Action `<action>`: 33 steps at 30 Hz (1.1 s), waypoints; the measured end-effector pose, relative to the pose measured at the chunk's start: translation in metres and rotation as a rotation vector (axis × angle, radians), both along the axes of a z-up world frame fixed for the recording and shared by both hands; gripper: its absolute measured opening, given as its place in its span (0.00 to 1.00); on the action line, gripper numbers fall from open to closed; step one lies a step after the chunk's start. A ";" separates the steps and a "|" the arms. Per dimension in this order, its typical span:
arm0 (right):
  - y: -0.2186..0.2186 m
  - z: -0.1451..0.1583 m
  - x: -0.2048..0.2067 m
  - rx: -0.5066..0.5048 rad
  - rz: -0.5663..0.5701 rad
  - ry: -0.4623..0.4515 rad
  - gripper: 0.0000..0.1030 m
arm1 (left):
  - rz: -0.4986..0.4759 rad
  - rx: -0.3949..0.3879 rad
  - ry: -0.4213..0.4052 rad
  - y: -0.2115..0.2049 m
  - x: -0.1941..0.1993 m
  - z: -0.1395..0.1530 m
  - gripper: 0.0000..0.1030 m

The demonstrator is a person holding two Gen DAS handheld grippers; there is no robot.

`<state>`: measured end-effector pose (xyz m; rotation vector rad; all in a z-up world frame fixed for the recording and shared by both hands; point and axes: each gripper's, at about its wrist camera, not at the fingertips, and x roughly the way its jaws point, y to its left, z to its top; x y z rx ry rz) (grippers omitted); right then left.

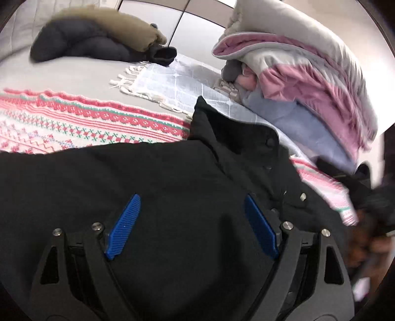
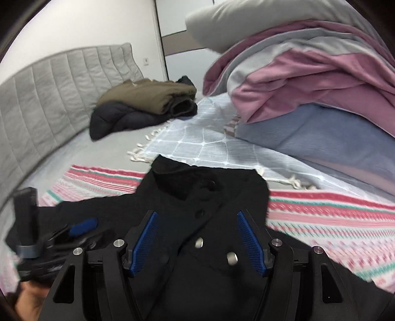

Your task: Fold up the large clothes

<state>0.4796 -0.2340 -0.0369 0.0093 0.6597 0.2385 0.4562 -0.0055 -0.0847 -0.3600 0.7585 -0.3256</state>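
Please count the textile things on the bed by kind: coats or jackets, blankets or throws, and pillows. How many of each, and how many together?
Coats or jackets: 3, namely black coat, olive jacket, dark puffer jacket
Blankets or throws: 4, namely patterned red-and-white blanket, pale blue fringed throw, pink-and-grey duvet, blue blanket
Pillows: 1, namely grey pillow
Total: 8

The left wrist view is taken from close above the black coat (image 1: pixel 153 177), angled downward across it toward the folded jackets (image 1: pixel 98 39) beyond. The right wrist view is set close over the coat's (image 2: pixel 197 222) buttoned front, facing the same way. The coat collar, patterned blanket (image 1: pixel 74 123) and bedding pile (image 2: pixel 308 74) are shared by both.
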 end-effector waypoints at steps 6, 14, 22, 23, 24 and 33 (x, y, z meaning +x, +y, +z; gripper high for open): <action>0.004 -0.034 0.058 0.063 -0.095 0.018 0.59 | 0.027 -0.124 -0.008 0.020 0.001 -0.001 0.83; 0.045 -0.010 0.027 0.056 0.066 -0.163 0.04 | 0.093 -0.104 -0.089 0.039 -0.002 0.018 0.83; 0.142 -0.068 0.018 -0.057 0.425 0.168 0.10 | 0.188 -0.103 -0.115 0.067 0.006 0.035 0.78; 0.142 -0.069 0.016 -0.062 0.429 0.168 0.12 | 0.188 -0.091 -0.108 0.065 0.011 0.037 0.78; 0.135 -0.062 0.012 -0.029 0.461 0.169 0.14 | 0.183 -0.071 -0.103 0.062 0.015 0.038 0.78; -0.022 -0.003 0.018 0.319 0.083 -0.012 0.67 | -0.011 0.259 -0.050 -0.025 0.062 0.044 0.78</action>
